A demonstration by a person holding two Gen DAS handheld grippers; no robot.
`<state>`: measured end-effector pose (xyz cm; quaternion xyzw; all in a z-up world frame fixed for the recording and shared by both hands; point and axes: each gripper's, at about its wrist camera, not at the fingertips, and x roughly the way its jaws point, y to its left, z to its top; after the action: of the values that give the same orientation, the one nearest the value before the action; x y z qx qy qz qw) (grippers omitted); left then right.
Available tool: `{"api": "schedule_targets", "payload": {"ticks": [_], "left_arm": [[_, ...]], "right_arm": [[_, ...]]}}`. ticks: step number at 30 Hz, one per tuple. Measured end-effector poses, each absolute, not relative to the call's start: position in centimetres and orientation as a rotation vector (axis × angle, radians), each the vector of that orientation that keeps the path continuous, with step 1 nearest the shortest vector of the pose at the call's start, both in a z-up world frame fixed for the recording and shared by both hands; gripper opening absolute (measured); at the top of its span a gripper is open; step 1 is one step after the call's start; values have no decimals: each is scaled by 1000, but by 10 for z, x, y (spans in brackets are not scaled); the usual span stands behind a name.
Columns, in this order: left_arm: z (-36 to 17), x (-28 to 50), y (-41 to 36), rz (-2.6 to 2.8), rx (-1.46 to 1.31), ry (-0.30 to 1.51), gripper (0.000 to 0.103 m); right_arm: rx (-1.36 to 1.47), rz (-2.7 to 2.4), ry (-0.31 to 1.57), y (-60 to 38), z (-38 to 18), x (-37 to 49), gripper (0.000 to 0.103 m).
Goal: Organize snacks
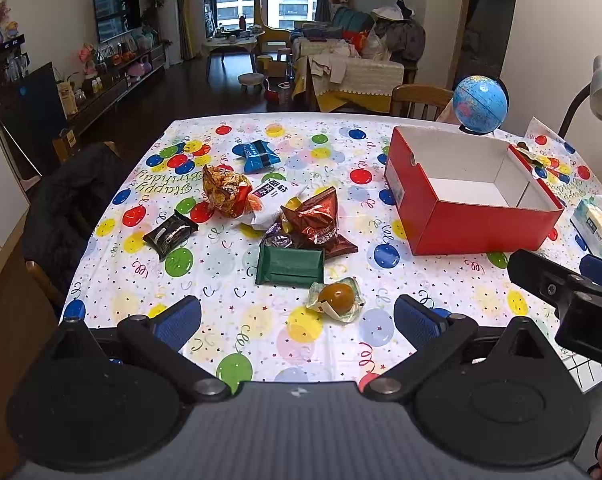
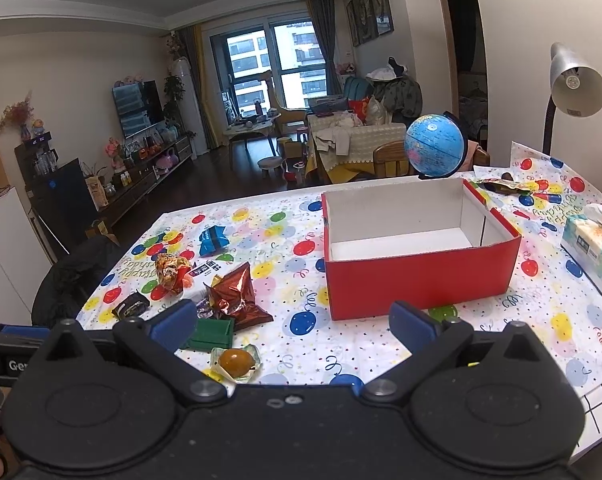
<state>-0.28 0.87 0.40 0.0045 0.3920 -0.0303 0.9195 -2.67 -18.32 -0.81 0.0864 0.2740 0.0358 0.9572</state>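
Note:
Several snack packets lie in a loose pile on the balloon tablecloth (image 1: 229, 316): a clear pack with a brown egg (image 1: 337, 299), a green packet (image 1: 289, 266), a brown foil bag (image 1: 319, 222), a white packet (image 1: 275, 200), an orange bag (image 1: 225, 190), a black packet (image 1: 171, 233) and a blue packet (image 1: 257, 156). An empty red box (image 1: 467, 216) stands to their right, also in the right wrist view (image 2: 417, 276). My left gripper (image 1: 297, 320) is open and empty, just short of the egg pack. My right gripper (image 2: 291, 324) is open and empty, above the table's near edge, the egg pack (image 2: 237, 362) between its fingers.
A blue globe (image 2: 435, 146) stands behind the box. A tissue pack (image 2: 591, 250) lies at the right, a desk lamp (image 2: 575, 80) above it. A snack wrapper (image 2: 501, 186) lies behind the box. A chair with a dark jacket (image 1: 73, 200) stands at the table's left side.

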Motion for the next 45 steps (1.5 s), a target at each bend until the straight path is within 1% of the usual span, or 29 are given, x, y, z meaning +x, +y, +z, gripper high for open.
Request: {"api": "schedule_targets", "payload": {"ticks": [8, 23, 45], "left_arm": [[8, -5, 9, -64, 12, 792, 103], [13, -8, 3, -69, 20, 771, 103], [23, -16, -6, -42, 7, 693, 103]], "right_arm": [[176, 66, 548, -186, 0, -31, 102], [180, 59, 532, -191, -4, -36, 102], [176, 89, 486, -202, 0, -40, 102]]}}
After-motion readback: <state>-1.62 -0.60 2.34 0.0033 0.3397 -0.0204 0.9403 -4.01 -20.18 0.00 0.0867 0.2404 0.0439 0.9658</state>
